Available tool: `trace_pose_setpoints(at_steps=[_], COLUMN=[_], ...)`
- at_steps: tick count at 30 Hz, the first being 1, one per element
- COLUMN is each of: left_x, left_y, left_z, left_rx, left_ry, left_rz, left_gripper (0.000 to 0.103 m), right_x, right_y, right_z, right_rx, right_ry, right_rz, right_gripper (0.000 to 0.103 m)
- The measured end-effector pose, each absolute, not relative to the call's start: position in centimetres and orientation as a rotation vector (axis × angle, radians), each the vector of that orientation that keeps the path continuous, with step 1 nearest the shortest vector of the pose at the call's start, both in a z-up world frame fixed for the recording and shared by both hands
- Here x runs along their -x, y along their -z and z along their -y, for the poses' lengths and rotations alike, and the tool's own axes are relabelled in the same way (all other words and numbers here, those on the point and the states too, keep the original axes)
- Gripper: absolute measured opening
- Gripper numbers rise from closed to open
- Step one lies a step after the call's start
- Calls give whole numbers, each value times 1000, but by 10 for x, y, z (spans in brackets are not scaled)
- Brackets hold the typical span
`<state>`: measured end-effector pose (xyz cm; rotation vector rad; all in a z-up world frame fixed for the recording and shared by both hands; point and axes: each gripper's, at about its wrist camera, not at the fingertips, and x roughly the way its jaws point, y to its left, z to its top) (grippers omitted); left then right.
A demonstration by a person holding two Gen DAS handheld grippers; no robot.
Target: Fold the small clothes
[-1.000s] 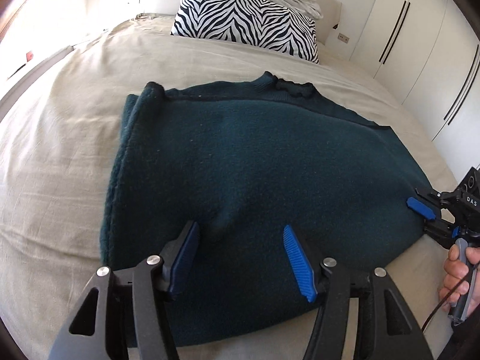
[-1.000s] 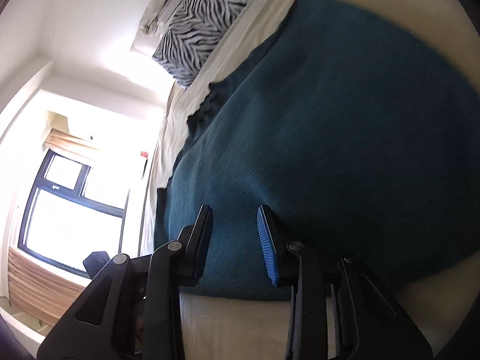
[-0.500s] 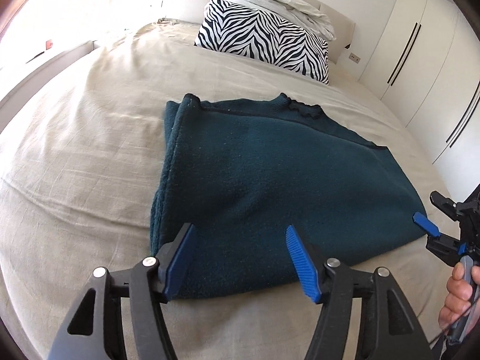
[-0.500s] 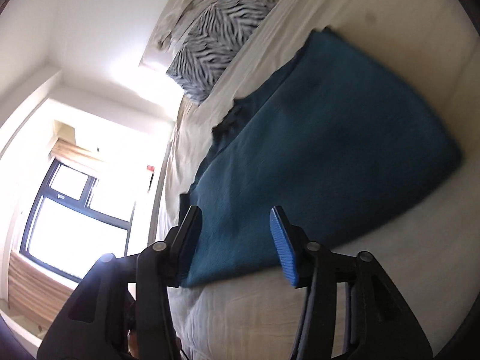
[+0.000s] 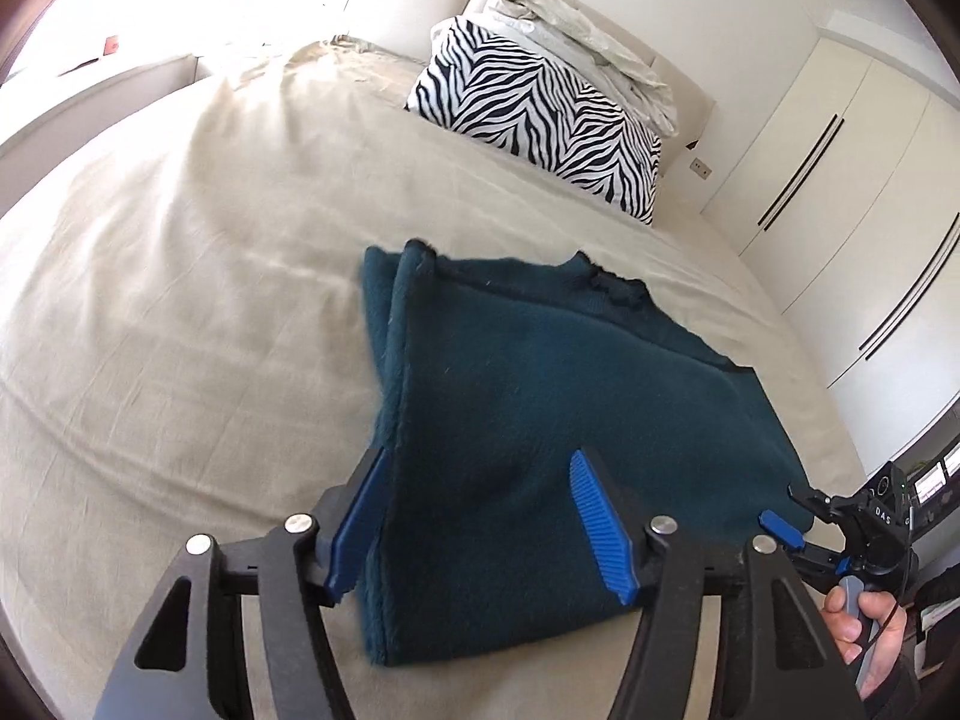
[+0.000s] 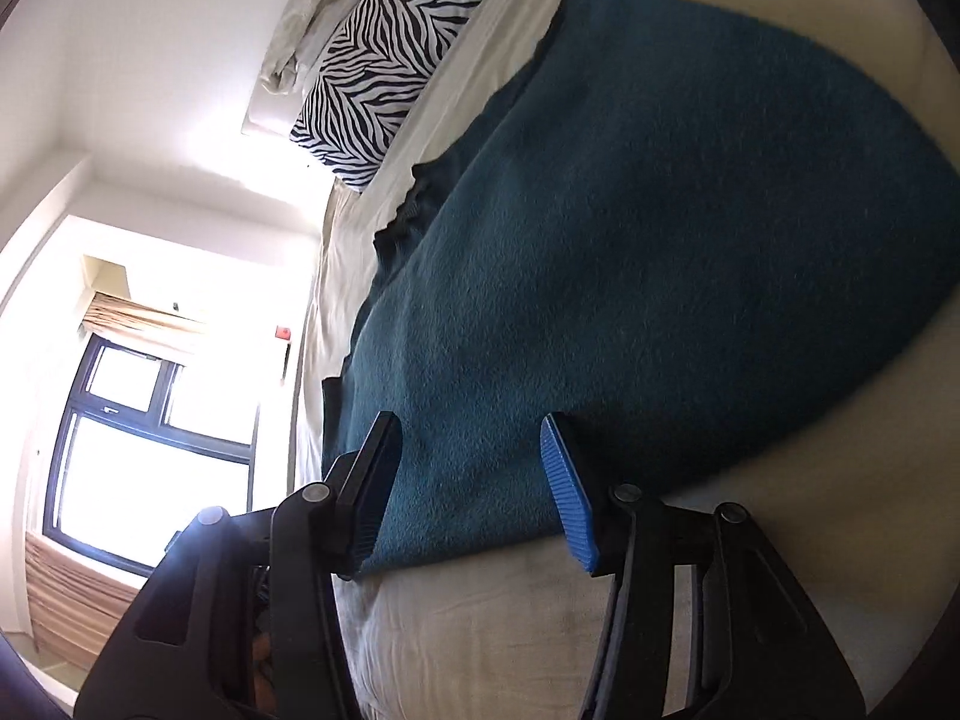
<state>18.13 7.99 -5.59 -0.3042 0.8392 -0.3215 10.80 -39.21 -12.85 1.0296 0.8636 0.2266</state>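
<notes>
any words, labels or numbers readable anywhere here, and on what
"DAS" in white letters on the black body of the right gripper, seen from the left wrist view.
Small screens at the right edge: lit, too small to read.
Red spot on the wall by the window: too blurred to read.

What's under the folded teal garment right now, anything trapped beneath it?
Only the beige bedsheet shows around the folded teal garment, which lies flat on it. At its left edge, stacked fabric layers are visible. Whatever lies directly beneath is covered and cannot be seen.

Fuzzy matt teal fleece garment (image 5: 540, 420); creased beige cloth bedsheet (image 5: 180, 300); ribbed blue fingers (image 5: 594, 516).
</notes>
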Motion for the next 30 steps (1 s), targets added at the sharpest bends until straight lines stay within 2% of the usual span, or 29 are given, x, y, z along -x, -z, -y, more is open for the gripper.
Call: trace_pose_setpoints(at_steps=[3, 8, 10, 14, 15, 16, 18, 21, 24, 30], left_x=[-217, -279, -286, -272, -265, -258, -244, -227, -213, -196], left_y=[56, 82, 93, 94, 91, 88, 84, 81, 83, 107], left_z=[-60, -58, -70, -92, -99, -105, -119, -134, -134, -127], left_rx=[246, 216, 262, 306, 329, 337, 348, 431, 448, 605], left_ry=[339, 276, 293, 332, 333, 303, 236, 252, 272, 369], left_rz=[-834, -929, -942, -923, -910, -899, -879, -872, -916, -1032], left_gripper=[64, 63, 53, 41, 40, 50, 63, 64, 70, 71], right_x=[-119, -144, -148, -149, -149, -147, -143, -140, -139, -151], right_y=[122, 128, 133, 134, 133, 132, 127, 122, 117, 109], right_z=[370, 331, 328, 340, 343, 348, 353, 351, 341, 313], right_rx=[-989, -926, -934, -956, -963, -968, -961, -954, -941, -907], right_ry=[-300, -347, -342, -329, -321, -314, -306, -315, -335, -390], right_rz=[-887, -946, -956, -929, -923, -917, -900, -895, -898, -918], right_gripper=[50, 50, 50, 48, 48, 48, 49, 50, 50, 50])
